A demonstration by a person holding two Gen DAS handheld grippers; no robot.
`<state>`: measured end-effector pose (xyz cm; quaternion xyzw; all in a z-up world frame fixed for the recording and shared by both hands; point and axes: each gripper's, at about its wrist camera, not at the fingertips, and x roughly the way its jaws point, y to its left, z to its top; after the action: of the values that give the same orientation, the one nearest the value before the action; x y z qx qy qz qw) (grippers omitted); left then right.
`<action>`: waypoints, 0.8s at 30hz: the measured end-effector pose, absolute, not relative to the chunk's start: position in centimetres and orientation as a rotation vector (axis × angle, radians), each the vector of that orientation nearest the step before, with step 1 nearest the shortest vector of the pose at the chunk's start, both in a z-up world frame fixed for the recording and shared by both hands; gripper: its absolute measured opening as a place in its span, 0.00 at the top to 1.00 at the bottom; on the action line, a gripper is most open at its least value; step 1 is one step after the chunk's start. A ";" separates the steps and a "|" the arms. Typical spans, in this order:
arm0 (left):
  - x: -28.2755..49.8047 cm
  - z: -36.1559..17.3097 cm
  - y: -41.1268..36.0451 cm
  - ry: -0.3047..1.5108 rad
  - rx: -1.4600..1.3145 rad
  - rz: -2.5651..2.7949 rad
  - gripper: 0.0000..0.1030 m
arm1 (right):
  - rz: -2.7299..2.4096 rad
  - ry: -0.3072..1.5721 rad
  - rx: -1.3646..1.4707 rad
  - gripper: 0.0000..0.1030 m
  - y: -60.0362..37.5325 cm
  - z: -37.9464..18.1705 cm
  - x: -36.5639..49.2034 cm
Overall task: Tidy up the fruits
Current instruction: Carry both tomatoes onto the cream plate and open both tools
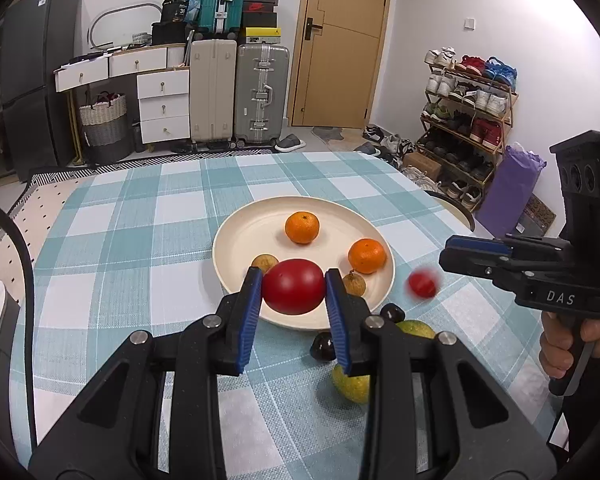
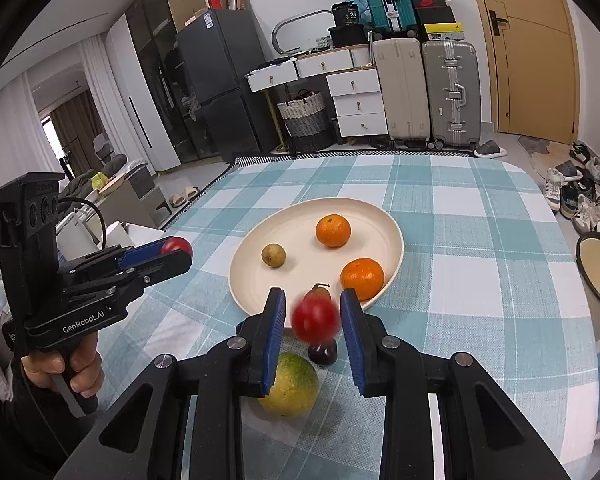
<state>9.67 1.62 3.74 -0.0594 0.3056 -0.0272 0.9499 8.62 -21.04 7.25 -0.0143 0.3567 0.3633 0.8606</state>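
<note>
My left gripper (image 1: 294, 286) is shut on a large red tomato (image 1: 294, 286) and holds it above the near rim of the cream plate (image 1: 236, 236). The plate holds two oranges (image 1: 302, 227) (image 1: 366, 255) and two small brown fruits (image 1: 265, 262) (image 1: 355, 283). A small red fruit (image 2: 315, 322) is blurred in mid-air between the open fingers of my right gripper (image 2: 313, 320), not touching either pad; it also shows in the left wrist view (image 1: 422, 284). Below it on the cloth lie a dark fruit (image 2: 323, 353) and a green-yellow fruit (image 2: 290, 386).
The table carries a teal checked cloth (image 2: 460, 240). A second green-yellow fruit (image 1: 352, 384) and two dark fruits (image 1: 323, 346) (image 1: 392, 313) lie near the plate's front edge. A round stool (image 2: 598, 268) stands at the table's right. Suitcases and drawers line the far wall.
</note>
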 end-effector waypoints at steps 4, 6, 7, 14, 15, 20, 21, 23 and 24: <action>10.5 3.5 1.5 0.636 -0.121 -0.058 0.72 | 0.742 0.758 -0.074 0.71 -20.6 6.5 8.8; 10.9 3.3 1.6 0.643 -0.119 -0.056 0.72 | 0.721 0.769 -0.089 0.71 -21.0 6.1 9.1; 10.9 3.3 1.6 0.645 -0.117 -0.054 0.72 | 0.702 0.762 -0.093 0.71 -21.6 6.0 9.1; 11.2 2.8 1.7 0.652 -0.102 -0.046 0.72 | 0.518 0.815 0.015 0.71 -31.6 4.8 11.0; 11.2 2.7 1.7 0.652 -0.102 -0.044 0.72 | 0.497 0.812 0.030 0.69 -33.3 4.8 11.0; 12.1 2.1 1.2 0.657 -0.115 -0.064 0.72 | 0.430 0.847 0.092 0.50 -38.5 3.9 11.5; 12.5 2.0 1.0 0.662 -0.115 -0.071 0.72 | 0.437 0.852 0.082 0.50 -38.2 3.7 11.5; 12.9 1.6 0.4 0.670 -0.110 -0.078 0.72 | 0.474 0.856 0.047 0.50 -37.0 3.1 11.1; 13.1 1.5 0.1 0.673 -0.107 -0.085 0.72 | 0.481 0.859 0.028 0.50 -36.4 2.9 11.1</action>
<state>13.10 0.15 1.52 -0.0526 0.3297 -0.0415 0.9417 11.12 -36.37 2.89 0.0133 0.4122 0.2308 0.8813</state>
